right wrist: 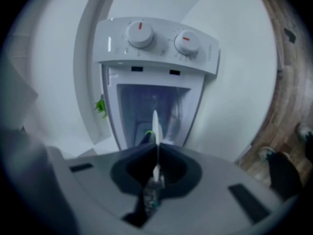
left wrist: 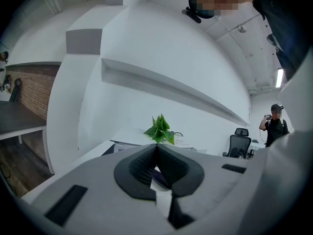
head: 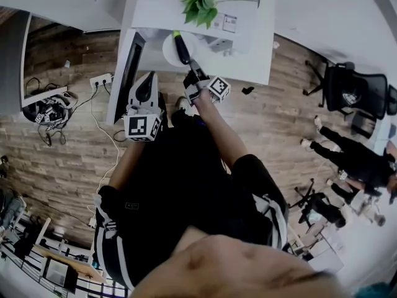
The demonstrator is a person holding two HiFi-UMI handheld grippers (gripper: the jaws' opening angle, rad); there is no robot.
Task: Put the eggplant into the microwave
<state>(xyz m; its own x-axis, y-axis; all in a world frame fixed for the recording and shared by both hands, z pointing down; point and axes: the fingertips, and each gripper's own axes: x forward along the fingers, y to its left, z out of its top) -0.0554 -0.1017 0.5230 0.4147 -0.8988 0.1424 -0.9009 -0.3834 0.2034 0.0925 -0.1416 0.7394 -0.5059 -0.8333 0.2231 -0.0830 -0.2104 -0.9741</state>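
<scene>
A dark eggplant (head: 182, 50) with a green stem end lies on a white plate (head: 170, 47) at the mouth of the white microwave (right wrist: 155, 58), whose cavity (right wrist: 151, 106) stands open. My right gripper (head: 191, 74) is shut on the plate's near rim; in the right gripper view the plate (right wrist: 155, 124) shows edge-on between the jaws of that gripper (right wrist: 156, 148), with the eggplant's tip (right wrist: 145, 136) just left of it. The dark door (head: 126, 73) hangs open on the left. My left gripper (head: 144, 87) hovers by the door, and its jaws (left wrist: 156, 150) are shut on nothing.
A green potted plant (head: 199, 2) stands on the white table (head: 248, 48) behind the microwave. A power strip (head: 100, 80) and cables lie on the wooden floor at left. An office chair (head: 353, 90) and people (head: 356, 157) are at the right.
</scene>
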